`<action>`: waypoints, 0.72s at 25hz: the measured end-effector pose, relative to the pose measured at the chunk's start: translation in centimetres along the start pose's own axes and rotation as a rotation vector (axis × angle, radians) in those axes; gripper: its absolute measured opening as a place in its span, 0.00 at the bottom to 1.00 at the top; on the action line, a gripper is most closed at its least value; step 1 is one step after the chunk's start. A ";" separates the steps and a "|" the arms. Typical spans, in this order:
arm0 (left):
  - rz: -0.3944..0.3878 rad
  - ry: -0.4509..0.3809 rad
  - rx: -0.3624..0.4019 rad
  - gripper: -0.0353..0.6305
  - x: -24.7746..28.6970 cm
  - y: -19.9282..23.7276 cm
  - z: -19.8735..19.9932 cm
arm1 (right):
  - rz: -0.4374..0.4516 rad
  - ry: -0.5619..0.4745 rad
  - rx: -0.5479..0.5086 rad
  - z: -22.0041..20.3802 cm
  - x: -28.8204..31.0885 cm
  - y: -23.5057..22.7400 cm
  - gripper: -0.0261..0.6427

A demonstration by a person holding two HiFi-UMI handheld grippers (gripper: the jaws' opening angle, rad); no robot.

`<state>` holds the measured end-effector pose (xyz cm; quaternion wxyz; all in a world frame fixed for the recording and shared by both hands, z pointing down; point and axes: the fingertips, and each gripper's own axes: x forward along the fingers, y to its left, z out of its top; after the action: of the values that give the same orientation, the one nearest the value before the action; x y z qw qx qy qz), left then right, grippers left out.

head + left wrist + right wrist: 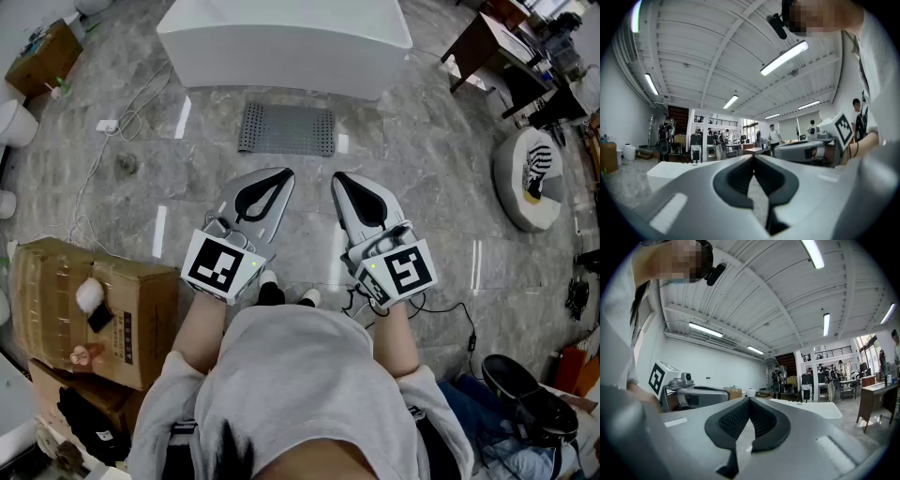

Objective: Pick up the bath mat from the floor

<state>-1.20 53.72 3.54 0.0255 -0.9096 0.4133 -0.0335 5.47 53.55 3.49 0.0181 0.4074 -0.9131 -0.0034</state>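
A grey perforated bath mat (288, 129) lies flat on the marble floor in front of the white bathtub (281, 42). My left gripper (285, 174) and right gripper (339, 177) hang side by side well short of the mat, both shut with nothing between the jaws. In the left gripper view the left gripper (753, 157) points level across the room, tips together, and the right gripper's body (806, 150) shows beside it. The right gripper view shows the right gripper (749, 400) shut too, with the left gripper's body (693, 397) at its left. The mat is hidden in both gripper views.
Cardboard boxes (94, 309) stand at my left. A white cable (112, 169) trails over the floor left of the mat. A round cushion (530, 178) and a dark table (487, 47) are at the right. A black cable (441, 314) and bags (525, 403) lie near my right side.
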 end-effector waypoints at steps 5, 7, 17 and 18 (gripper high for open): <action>-0.017 -0.034 0.000 0.05 0.2 0.5 1.0 | -0.001 0.007 0.002 0.2 0.5 0.3 0.04; -0.024 -0.043 0.000 0.05 0.1 0.8 1.1 | -0.002 0.007 0.000 0.2 0.9 0.5 0.04; -0.047 -0.041 -0.008 0.05 0.2 3.1 0.5 | -0.017 0.014 0.003 -0.1 3.3 0.9 0.04; -0.051 -0.040 -0.009 0.05 0.1 3.5 0.3 | -0.021 0.016 0.001 -0.2 3.7 1.0 0.04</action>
<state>-3.71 51.30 2.97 0.0289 -0.9204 0.3896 -0.0141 2.27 51.43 3.85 0.0251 0.4170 -0.9086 0.0001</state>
